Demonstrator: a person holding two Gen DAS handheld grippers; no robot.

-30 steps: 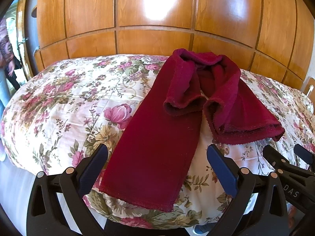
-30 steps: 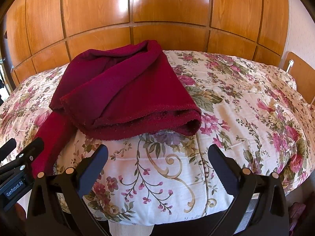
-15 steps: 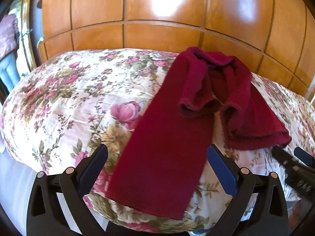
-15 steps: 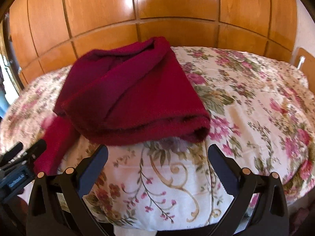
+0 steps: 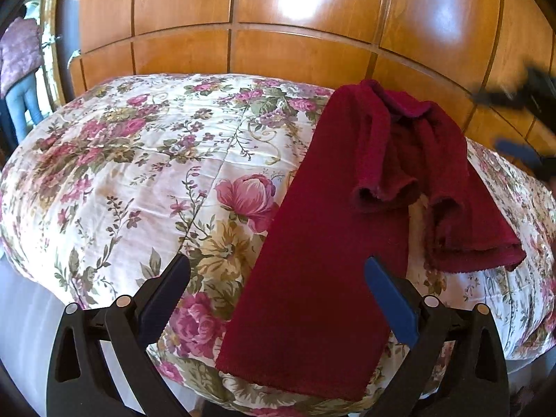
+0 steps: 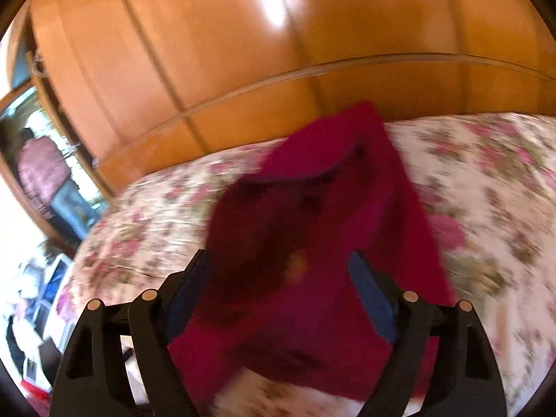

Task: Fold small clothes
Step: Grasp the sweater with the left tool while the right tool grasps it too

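A dark red knit garment (image 5: 333, 243) lies on the floral bedspread (image 5: 139, 173). One long part hangs over the near edge; the rest is bunched and folded at the far right. My left gripper (image 5: 278, 288) is open and empty, low at the near edge, its jaws on either side of the long part. My right gripper (image 6: 278, 285) is open and empty, over the bunched part of the garment (image 6: 312, 243); its view is motion-blurred. It shows as a dark blur at the right edge of the left wrist view (image 5: 521, 121).
A glossy wooden panelled wall (image 5: 278, 34) stands right behind the bed. A person in a pink top and jeans (image 5: 21, 69) stands at the far left by a doorway. The bed's near edge drops to a pale floor (image 5: 27, 312).
My right gripper has swung up and leftward fast, its view now tilted and blurred over the garment. My left gripper has shifted slightly left. The garment has not moved.
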